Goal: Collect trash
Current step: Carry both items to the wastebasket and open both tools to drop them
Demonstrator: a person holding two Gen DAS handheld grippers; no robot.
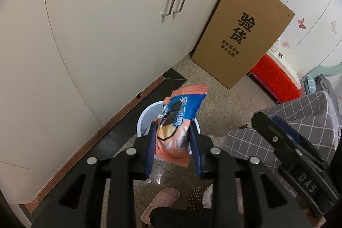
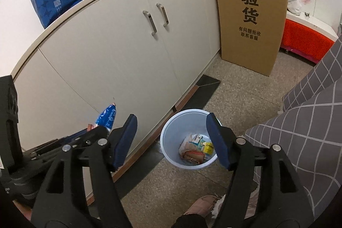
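While tilted down, left hand-held gripper clamps wrapper above bin.

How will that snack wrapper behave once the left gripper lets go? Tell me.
The snack wrapper looks crumpled and thin, so probably floppy and light. Held in the left gripper above the bin, it may flutter rather than drop straight.
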